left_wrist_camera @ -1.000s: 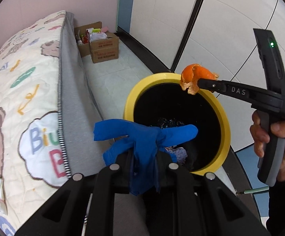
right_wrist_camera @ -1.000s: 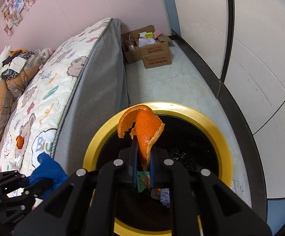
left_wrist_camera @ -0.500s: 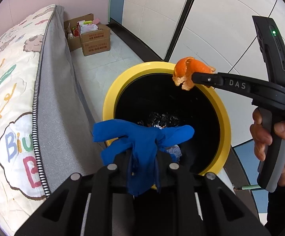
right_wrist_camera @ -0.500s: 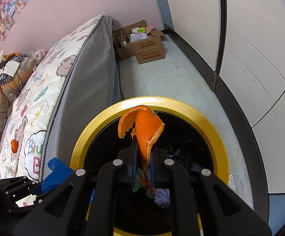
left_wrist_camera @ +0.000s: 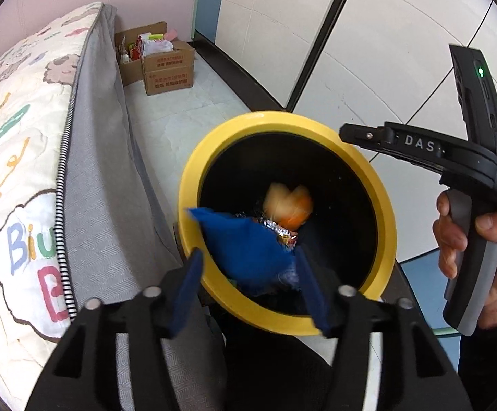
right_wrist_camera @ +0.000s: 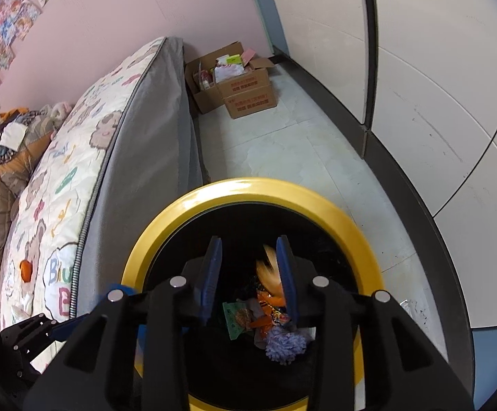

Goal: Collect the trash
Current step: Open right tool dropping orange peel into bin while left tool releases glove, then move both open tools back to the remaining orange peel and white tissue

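Observation:
A black bin with a yellow rim (left_wrist_camera: 193, 178) (right_wrist_camera: 166, 219) stands on the floor beside the bed. My left gripper (left_wrist_camera: 248, 281) is open over its near rim; the blue glove (left_wrist_camera: 248, 246) is free of it and falling into the bin. My right gripper (right_wrist_camera: 248, 274) is open above the bin mouth and also shows in the left wrist view (left_wrist_camera: 354, 135). The orange peel (left_wrist_camera: 288, 205) (right_wrist_camera: 270, 270) is blurred in mid-fall inside the bin. Wrappers and a purple pompom (right_wrist_camera: 284, 344) lie at the bottom.
The bed (left_wrist_camera: 25, 144) with a printed quilt and grey side runs along the left. A small orange piece (right_wrist_camera: 25, 270) lies on the quilt. Open cardboard boxes (left_wrist_camera: 166, 68) (right_wrist_camera: 241, 85) stand on the floor at the far wall. White wardrobe doors (right_wrist_camera: 437, 102) are on the right.
Both grippers have opened. The blue glove has dropped from my left gripper and the orange peel from my right; both are falling into the bin.

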Demonstrator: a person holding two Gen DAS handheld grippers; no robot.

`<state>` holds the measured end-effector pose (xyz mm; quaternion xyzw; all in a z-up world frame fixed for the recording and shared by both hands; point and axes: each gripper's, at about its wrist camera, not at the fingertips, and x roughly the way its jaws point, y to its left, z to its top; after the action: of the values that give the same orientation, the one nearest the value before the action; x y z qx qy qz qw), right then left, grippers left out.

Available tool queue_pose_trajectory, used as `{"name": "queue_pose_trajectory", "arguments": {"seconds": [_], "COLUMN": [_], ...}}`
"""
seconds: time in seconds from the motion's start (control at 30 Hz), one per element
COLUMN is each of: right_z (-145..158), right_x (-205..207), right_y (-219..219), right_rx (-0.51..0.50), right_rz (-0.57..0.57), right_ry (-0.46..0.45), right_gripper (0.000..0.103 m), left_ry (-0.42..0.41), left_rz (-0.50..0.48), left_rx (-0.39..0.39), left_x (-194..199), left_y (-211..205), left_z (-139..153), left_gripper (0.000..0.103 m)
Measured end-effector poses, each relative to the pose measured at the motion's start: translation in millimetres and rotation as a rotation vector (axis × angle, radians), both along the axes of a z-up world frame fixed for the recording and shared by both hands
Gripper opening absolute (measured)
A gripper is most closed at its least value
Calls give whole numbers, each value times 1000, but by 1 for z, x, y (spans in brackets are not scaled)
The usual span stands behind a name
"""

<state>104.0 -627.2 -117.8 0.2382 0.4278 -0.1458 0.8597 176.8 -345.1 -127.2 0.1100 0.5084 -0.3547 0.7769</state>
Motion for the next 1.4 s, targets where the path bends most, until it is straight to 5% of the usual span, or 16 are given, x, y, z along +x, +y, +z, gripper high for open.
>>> {"name": "queue_pose_trajectory", "arguments": {"seconds": [0.23,0.6,1.13,1.4], "right_z": [10,41,56,47], "right_x": [-12,-10,43,54], "right_y": [-3,53,240,338], "right_rx": [-15,-42,28,73], "right_rz": [-26,116,486,654], "right_ry": [-37,-111,-143,-111], "right_gripper": [43,59,69,71], "left_ry": [-22,-96,-161,-154], "left_rz": [62,269,584,683], "left_rx": [-39,-9,50,102], "left_x": [6,43,94,117], "left_y": [23,133,305,364], "left_z": [14,30,43,26], "left_gripper": [78,80,80,80]}}
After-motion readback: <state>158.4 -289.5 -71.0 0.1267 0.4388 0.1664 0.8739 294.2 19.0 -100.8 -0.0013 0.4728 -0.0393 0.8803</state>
